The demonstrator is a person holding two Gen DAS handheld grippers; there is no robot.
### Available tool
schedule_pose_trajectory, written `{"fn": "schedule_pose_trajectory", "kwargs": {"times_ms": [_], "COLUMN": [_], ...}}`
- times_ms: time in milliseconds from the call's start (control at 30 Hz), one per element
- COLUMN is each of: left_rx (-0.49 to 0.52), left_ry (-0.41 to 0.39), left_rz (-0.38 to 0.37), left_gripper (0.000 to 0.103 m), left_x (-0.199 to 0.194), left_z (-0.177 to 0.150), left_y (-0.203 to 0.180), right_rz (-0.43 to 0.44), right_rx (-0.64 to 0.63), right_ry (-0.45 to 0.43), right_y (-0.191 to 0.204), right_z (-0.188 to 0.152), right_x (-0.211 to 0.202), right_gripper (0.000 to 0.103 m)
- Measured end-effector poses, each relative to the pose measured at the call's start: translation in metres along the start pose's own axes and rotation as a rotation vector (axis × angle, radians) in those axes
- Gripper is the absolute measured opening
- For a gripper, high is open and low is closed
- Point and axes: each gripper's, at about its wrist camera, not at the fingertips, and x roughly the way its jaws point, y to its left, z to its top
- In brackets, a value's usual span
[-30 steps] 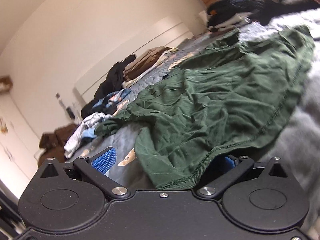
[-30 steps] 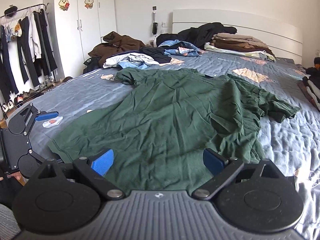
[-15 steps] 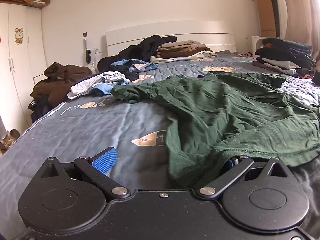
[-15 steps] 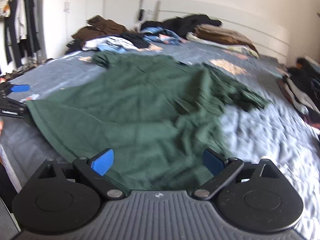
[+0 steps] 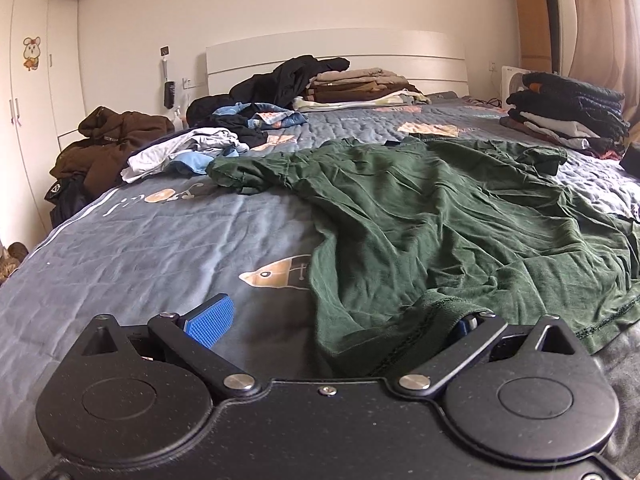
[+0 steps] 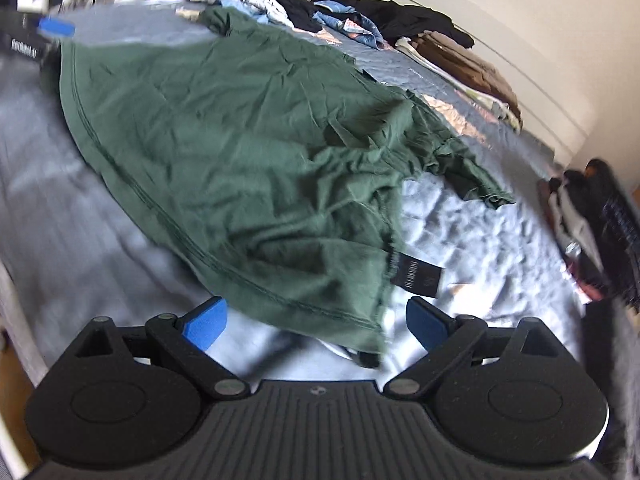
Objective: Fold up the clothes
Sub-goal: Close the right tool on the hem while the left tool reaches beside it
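A dark green T-shirt (image 5: 440,216) lies spread and wrinkled on the grey bedspread (image 5: 160,248). My left gripper (image 5: 336,320) is open at the shirt's near left hem corner; the hem drapes over its right finger, and the left blue pad (image 5: 210,314) is bare. In the right wrist view the same shirt (image 6: 240,140) fills the middle, with a black label (image 6: 416,276) at its near right edge. My right gripper (image 6: 316,324) is open, with the shirt's near right hem corner lying between its pads. The left gripper shows at the far left of that view (image 6: 36,36).
Loose clothes (image 5: 188,152) lie piled at the bed's far left. Folded stacks sit by the white headboard (image 5: 360,84) and at the right edge (image 5: 568,112). A brown garment heap (image 5: 108,140) and a white wardrobe (image 5: 24,80) stand at left.
The left view has levelled out over the bed, its finger still under the hem. The right gripper has swung right and tilted down over the shirt's near right corner.
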Motion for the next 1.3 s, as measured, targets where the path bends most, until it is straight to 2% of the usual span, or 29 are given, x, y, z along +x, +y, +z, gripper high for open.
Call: {"fn": "schedule_pose_trajectory", "kwargs": {"times_ms": [100,200,433,467,567,633,733,833,1000,1167,1300], "left_rx": [0.007,0.014,0.020,0.022,0.019,0.017,0.016,0.023,0.035,0.040,0.070], "left_ry": [0.010,0.018,0.031,0.033,0.036,0.037,0.037,0.037,0.038,0.044,0.083], "left_rz": [0.001,0.002,0.008,0.008,0.008,0.007,0.006,0.006,0.011,0.033,0.075], "left_gripper": [0.102,0.102,0.102,0.102,0.102,0.102,0.102,0.102,0.102,0.102,0.102], "left_x": [0.002,0.004,0.005,0.006,0.006,0.006,0.007,0.007,0.007,0.007,0.008], "left_z": [0.000,0.000,-0.001,-0.001,-0.001,0.000,0.001,0.001,0.000,0.000,-0.005], "left_y": [-0.004,-0.008,-0.009,-0.009,-0.009,-0.009,-0.010,-0.013,-0.016,-0.015,-0.012], "right_rz": [-0.023,-0.010,0.008,0.010,0.016,0.020,0.025,0.034,0.029,-0.042,-0.101], "right_rx": [-0.068,-0.134,-0.145,-0.145,-0.146,-0.146,-0.147,-0.054,-0.061,0.067,0.095], "right_ry": [-0.005,0.004,-0.066,-0.078,-0.113,-0.137,-0.172,-0.215,-0.136,-0.141,-0.046], "right_y": [-0.001,0.004,0.000,-0.001,-0.003,-0.005,-0.007,-0.018,-0.014,-0.029,-0.036], "right_z": [-0.005,-0.007,0.002,0.003,0.007,0.010,0.014,0.017,0.012,0.011,0.001], "right_x": [0.002,0.009,0.006,0.005,0.003,0.001,-0.001,-0.002,0.013,0.020,0.040], "right_gripper": [0.096,0.096,0.093,0.088,0.061,0.055,0.053,0.053,0.054,0.061,0.066]}}
